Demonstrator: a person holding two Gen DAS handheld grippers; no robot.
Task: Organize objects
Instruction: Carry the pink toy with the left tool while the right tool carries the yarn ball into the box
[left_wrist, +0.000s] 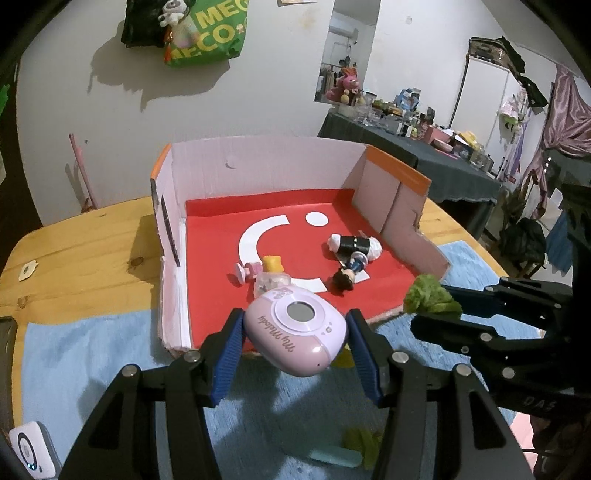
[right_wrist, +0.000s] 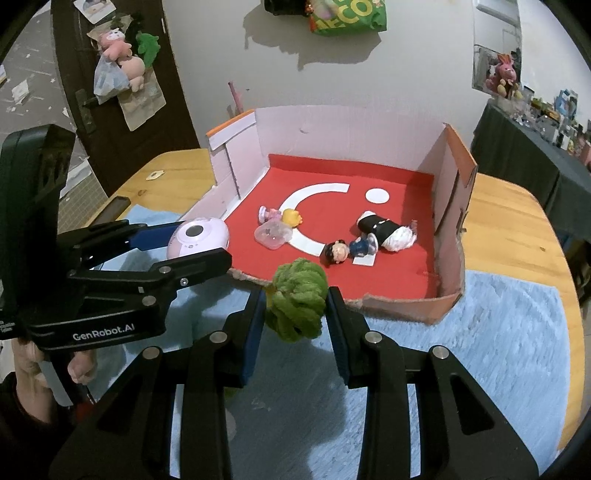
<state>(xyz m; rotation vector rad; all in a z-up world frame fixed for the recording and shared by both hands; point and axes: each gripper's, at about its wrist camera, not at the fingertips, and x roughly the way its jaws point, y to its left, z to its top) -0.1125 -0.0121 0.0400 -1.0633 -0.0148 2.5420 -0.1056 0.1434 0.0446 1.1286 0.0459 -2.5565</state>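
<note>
My left gripper (left_wrist: 295, 332) is shut on a pink "My Melody" toy camera (left_wrist: 295, 332), held just above the near edge of the cardboard box (left_wrist: 402, 206). To its right, my right gripper (right_wrist: 297, 306) is shut on a green fuzzy toy (right_wrist: 297, 302), also by the box's near edge; that toy shows at the right gripper's tips in the left wrist view (left_wrist: 430, 295). In the right wrist view the left gripper (right_wrist: 195, 240) holds the camera (right_wrist: 197, 238) at the left. On the box's red floor lie a small pink figure (right_wrist: 267, 214), a clear pink case (right_wrist: 273, 234), a dark-haired doll (right_wrist: 349, 251) and a black-and-white roll (right_wrist: 386, 230).
The box stands on a wooden table (right_wrist: 517, 210) over a blue mat (right_wrist: 498, 332). A white device (left_wrist: 31, 454) sits at the mat's near left corner, and a teal and yellow item (left_wrist: 351, 448) lies under the left gripper. A person's hand (right_wrist: 79, 365) grips the left handle.
</note>
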